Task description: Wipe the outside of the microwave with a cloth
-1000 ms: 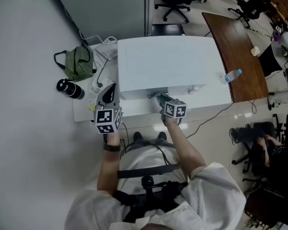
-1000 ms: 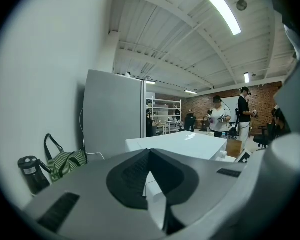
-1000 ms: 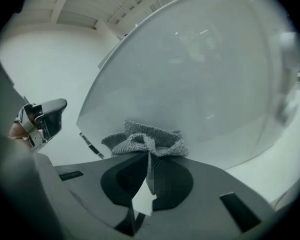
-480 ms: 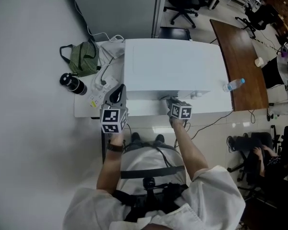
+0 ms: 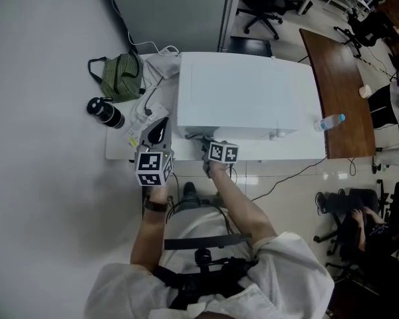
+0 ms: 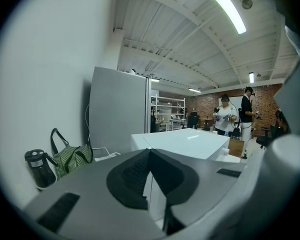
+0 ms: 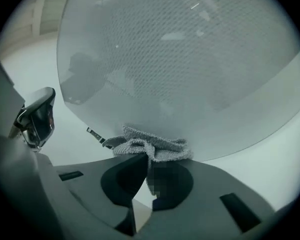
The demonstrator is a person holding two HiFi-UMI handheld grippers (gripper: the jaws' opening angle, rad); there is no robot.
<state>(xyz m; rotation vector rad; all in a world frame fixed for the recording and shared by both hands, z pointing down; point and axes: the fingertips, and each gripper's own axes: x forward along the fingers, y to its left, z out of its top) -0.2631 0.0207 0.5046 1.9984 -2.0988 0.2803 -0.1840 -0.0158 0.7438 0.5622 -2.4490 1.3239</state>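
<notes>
Head view: the right tool (image 5: 204, 145), pinching the cloth (image 7: 151, 145), has slid left along the microwave (image 5: 246, 92) front, probably mid-wipe; the left tool (image 6: 150, 155) idles, pressed together.

My grey left gripper (image 5: 157, 130) and right gripper (image 5: 205, 145) carry black-and-white marker cubes (image 5: 151, 168). I wear a white shirt (image 5: 289, 264) under a black harness (image 5: 206, 242), with a dark wristband (image 5: 155, 205) left of the harness.

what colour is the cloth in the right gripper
The cloth is grey, best seen in the right gripper view.
</notes>
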